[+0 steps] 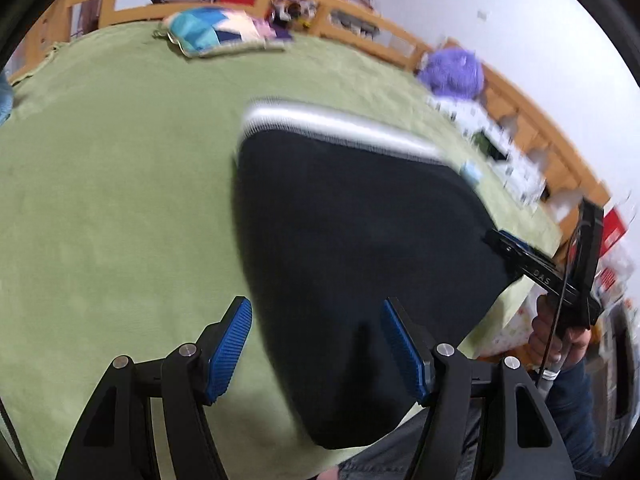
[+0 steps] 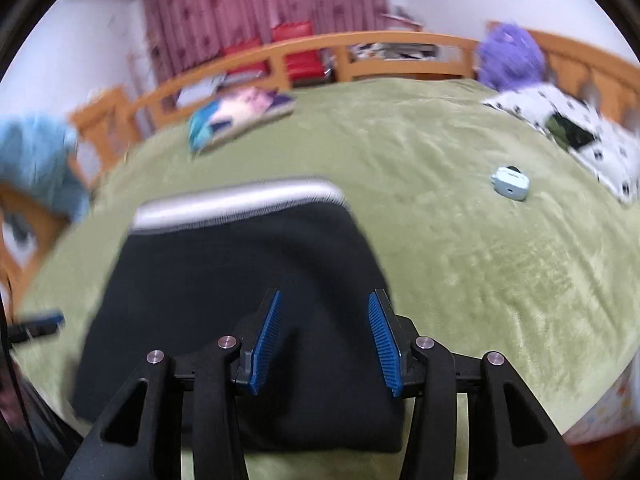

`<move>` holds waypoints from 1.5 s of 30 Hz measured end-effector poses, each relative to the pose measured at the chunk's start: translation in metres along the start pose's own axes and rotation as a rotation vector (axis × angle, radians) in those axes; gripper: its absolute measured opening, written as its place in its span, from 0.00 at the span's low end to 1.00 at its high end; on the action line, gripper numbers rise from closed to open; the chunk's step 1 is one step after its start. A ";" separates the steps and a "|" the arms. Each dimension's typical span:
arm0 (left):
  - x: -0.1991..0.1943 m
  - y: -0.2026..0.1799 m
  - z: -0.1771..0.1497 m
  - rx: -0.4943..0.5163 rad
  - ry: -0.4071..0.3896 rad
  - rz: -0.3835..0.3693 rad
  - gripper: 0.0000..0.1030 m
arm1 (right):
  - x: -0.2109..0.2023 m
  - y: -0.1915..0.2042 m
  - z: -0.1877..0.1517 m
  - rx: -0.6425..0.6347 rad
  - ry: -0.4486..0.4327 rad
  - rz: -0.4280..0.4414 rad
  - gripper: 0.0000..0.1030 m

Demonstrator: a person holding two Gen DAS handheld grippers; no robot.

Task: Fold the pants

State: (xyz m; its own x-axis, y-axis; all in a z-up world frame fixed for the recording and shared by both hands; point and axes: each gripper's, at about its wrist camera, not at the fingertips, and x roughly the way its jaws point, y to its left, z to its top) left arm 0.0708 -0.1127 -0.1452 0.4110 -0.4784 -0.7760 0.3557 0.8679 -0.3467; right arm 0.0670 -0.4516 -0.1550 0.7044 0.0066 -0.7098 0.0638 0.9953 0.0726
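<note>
while pants [image 2: 240, 320] lie folded, earbud case [image 2: 510, 183] sits nr.

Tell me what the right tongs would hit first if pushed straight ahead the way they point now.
Most likely the black pants. The right tongs stand open right over the dark fabric, angled down at it, with nothing between the pads. Past the pants lies only the green blanket. Blur leaves the gap to the fabric unclear.
</note>
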 end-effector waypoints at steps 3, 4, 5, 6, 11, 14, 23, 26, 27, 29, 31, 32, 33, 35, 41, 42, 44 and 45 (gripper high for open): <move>0.036 -0.004 -0.028 0.007 0.098 0.033 0.68 | 0.018 -0.009 -0.026 0.020 0.036 -0.009 0.43; 0.041 -0.001 -0.037 -0.018 0.100 0.013 0.69 | 0.016 -0.017 -0.029 0.069 0.032 0.026 0.43; 0.041 0.000 -0.040 -0.031 0.092 -0.003 0.70 | 0.015 -0.021 -0.031 0.086 0.047 0.041 0.43; 0.038 0.000 -0.040 -0.023 0.090 -0.005 0.70 | 0.013 -0.024 -0.031 0.094 0.064 0.050 0.44; 0.027 0.004 -0.016 -0.008 0.098 -0.017 0.69 | 0.001 -0.019 -0.018 0.006 0.070 0.049 0.51; 0.027 0.011 0.005 -0.015 0.075 0.009 0.69 | 0.000 -0.024 -0.004 -0.004 0.022 0.043 0.65; 0.069 0.045 0.055 -0.161 0.067 -0.037 0.69 | 0.068 -0.066 0.025 0.117 0.171 0.199 0.77; 0.087 0.051 0.052 -0.206 0.101 -0.088 0.69 | 0.081 -0.072 0.022 0.162 0.201 0.255 0.77; 0.091 0.052 0.050 -0.213 0.102 -0.096 0.68 | 0.084 -0.075 0.022 0.178 0.207 0.276 0.77; 0.093 0.050 0.047 -0.205 0.092 -0.096 0.68 | 0.090 -0.079 0.022 0.208 0.229 0.318 0.77; 0.094 0.047 0.047 -0.196 0.090 -0.090 0.66 | 0.097 -0.079 0.020 0.241 0.245 0.371 0.77; 0.094 0.046 0.047 -0.203 0.090 -0.090 0.64 | 0.104 -0.077 0.018 0.266 0.270 0.424 0.77; 0.094 0.047 0.049 -0.209 0.093 -0.093 0.58 | 0.108 -0.075 0.017 0.280 0.284 0.452 0.77; 0.090 0.047 0.052 -0.205 0.097 -0.113 0.45 | 0.114 -0.065 0.016 0.270 0.294 0.475 0.76; 0.059 0.059 0.059 -0.211 0.064 -0.173 0.25 | 0.092 -0.040 0.026 0.258 0.256 0.417 0.44; 0.053 0.061 0.061 -0.206 0.058 -0.181 0.24 | 0.083 -0.035 0.030 0.266 0.238 0.415 0.42; 0.035 0.070 0.069 -0.196 0.036 -0.175 0.24 | 0.069 -0.020 0.036 0.254 0.215 0.404 0.37; 0.027 0.075 0.072 -0.189 0.023 -0.163 0.24 | 0.066 -0.009 0.039 0.251 0.209 0.407 0.36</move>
State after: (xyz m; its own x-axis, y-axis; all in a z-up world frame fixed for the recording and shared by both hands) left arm 0.1689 -0.0702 -0.1544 0.3413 -0.6128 -0.7128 0.2512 0.7902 -0.5590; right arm 0.1403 -0.4644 -0.1746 0.5534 0.4324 -0.7119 0.0001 0.8546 0.5192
